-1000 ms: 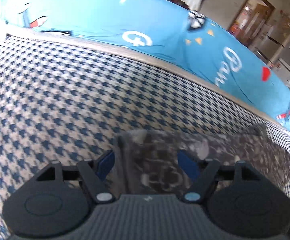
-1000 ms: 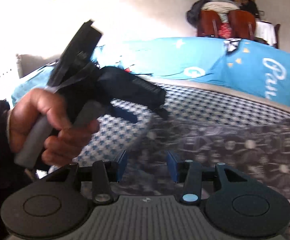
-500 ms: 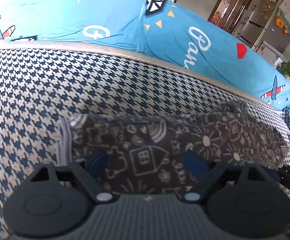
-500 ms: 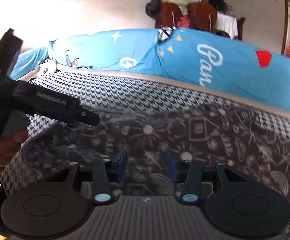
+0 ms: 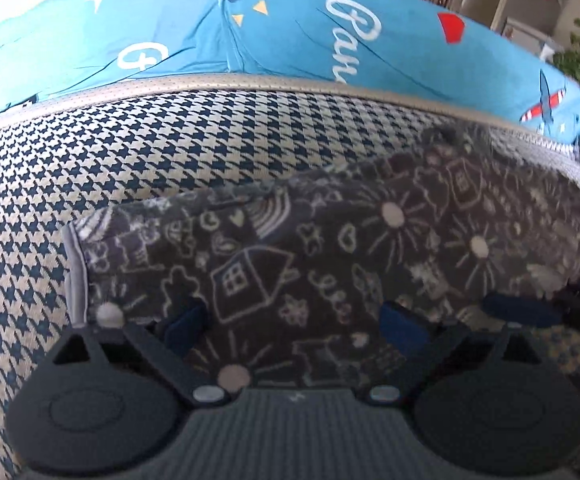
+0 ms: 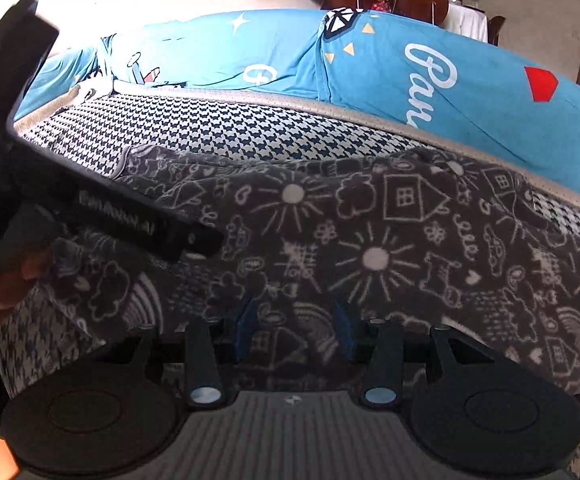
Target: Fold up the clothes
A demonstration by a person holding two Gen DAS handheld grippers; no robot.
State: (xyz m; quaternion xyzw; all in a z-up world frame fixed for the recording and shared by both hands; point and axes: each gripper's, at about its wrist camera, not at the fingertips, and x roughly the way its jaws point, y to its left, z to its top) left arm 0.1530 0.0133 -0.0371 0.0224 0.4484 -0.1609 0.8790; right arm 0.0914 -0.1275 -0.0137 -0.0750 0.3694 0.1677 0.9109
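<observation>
Both handheld tools are matte black plastic. The left gripper has two round, dished discs at its base, a ribbed grey panel between them, slanted black arms with silver rivets, and dark blue pads on its fingers. The right gripper is built alike. From the right camera, the left tool's black bar carries small white lettering, too blurred to read.

White cursive letters reading "Pau", cut off below, stand on the blue cover; the same letters show on it in the left view; the digits "48" are on the left gripper; its side lettering is too blurred to read.
</observation>
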